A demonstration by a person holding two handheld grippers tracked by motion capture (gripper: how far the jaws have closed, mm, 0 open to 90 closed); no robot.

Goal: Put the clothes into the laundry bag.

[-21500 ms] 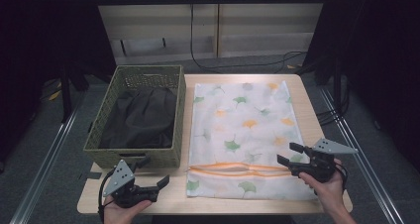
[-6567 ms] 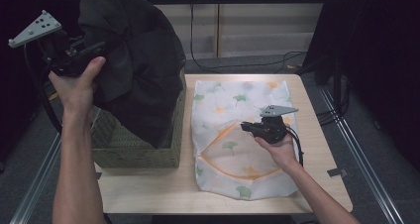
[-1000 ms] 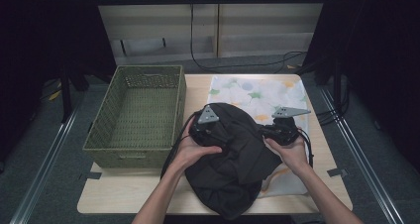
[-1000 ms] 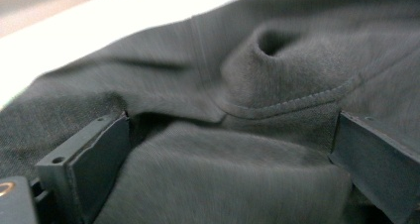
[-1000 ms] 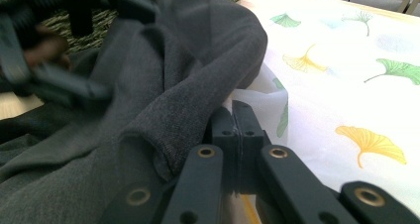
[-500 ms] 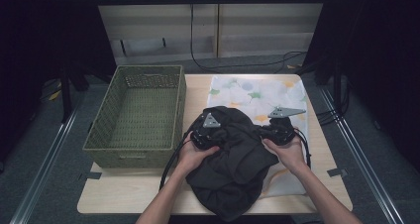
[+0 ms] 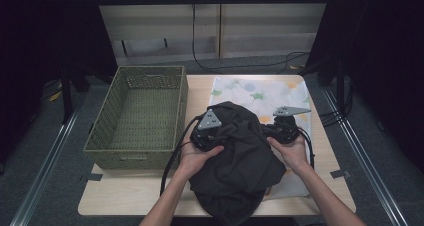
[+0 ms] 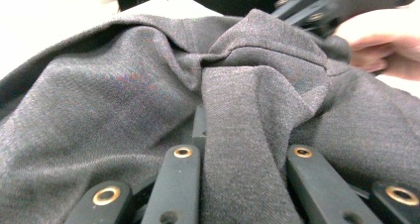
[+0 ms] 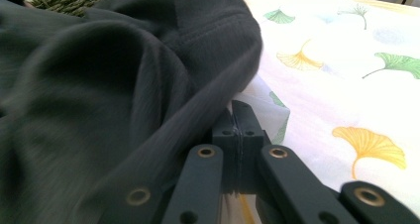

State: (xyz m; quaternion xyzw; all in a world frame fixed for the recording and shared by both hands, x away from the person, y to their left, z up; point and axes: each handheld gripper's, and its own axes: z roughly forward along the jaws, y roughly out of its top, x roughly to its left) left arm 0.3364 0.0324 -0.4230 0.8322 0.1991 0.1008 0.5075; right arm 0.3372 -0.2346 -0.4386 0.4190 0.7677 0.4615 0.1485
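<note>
- Two tools work on one dark garment (image 7: 240, 161) that lies bunched on the bench (image 7: 125, 196), partly over a leaf-printed bag (image 7: 260, 93).
- The left tool (image 7: 212, 136) sits at the garment's left upper edge; in the left gripper view a fold of grey cloth (image 8: 242, 149) runs up between its jaws, which have just been closing and now pinch that fold.
- Beyond the left tool's tips the cloth gathers into a knot of creases, and farther off in the same view is the other hand (image 8: 381, 45) with its black tool.
- The right tool (image 7: 280, 131) is at the garment's right upper edge, its jaws pressed fully together; the right gripper view shows a thin bit of the bag's pale fabric (image 9: 262, 110) at its tips.
- To the left of the right tool's tips the dark garment (image 9: 109, 85) rises in a rounded fold with a stitched hem, touching the jaws' side; to the right the bag's printed surface (image 9: 346, 70) lies flat.
- A woven green basket (image 7: 137, 118) stands just beside the left tool, on its outer side.
- Both hands (image 7: 197, 156) rest on the garment right behind their tools.
</note>
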